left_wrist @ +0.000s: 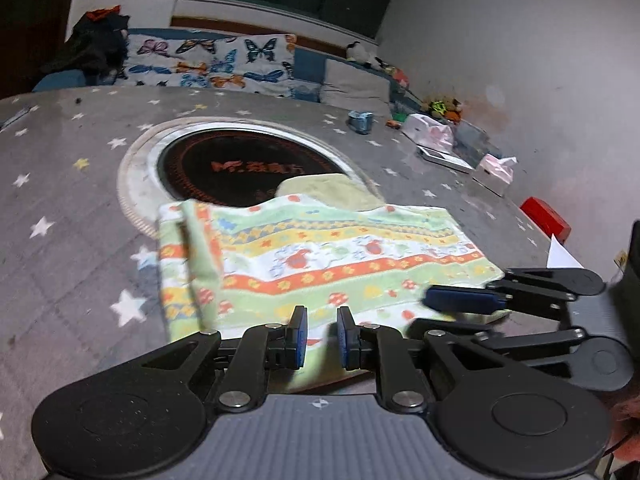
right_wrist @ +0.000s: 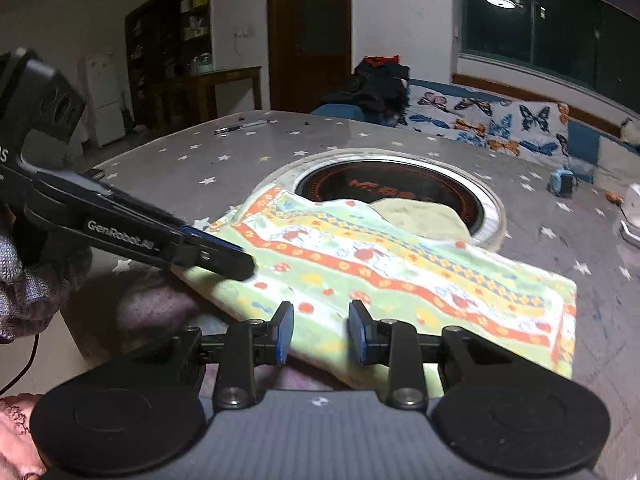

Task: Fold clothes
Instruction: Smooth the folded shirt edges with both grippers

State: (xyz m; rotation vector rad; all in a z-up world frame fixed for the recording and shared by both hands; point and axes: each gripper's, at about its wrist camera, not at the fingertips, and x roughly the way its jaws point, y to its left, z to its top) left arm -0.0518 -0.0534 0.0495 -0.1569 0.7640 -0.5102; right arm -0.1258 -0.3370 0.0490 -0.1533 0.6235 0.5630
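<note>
A folded cloth [left_wrist: 340, 248] [right_wrist: 400, 264] with green, orange and yellow bands lies on the star-patterned table [left_wrist: 60, 160] [right_wrist: 180, 160]. Its far edge overlaps a round black cooker plate [left_wrist: 248, 168] [right_wrist: 392, 188]. A pale green cloth [left_wrist: 332, 192] [right_wrist: 416, 216] peeks out beneath it. My left gripper [left_wrist: 322, 336] [right_wrist: 240, 264] sits at the cloth's near left edge, jaws narrow with cloth bunched in the gap. My right gripper [right_wrist: 320, 336] [left_wrist: 432, 312] is at the near edge further right, jaws a little wider, cloth between its pads too.
Tissue packs [left_wrist: 430, 130] [left_wrist: 496, 168], a red box [left_wrist: 546, 216] and a small blue object [left_wrist: 360, 122] sit at the table's far right. A pen [right_wrist: 240, 126] lies at the far left. A butterfly-print sofa cover [left_wrist: 208, 64] is behind the table. A knitted sleeve [right_wrist: 24, 280] holds the left gripper.
</note>
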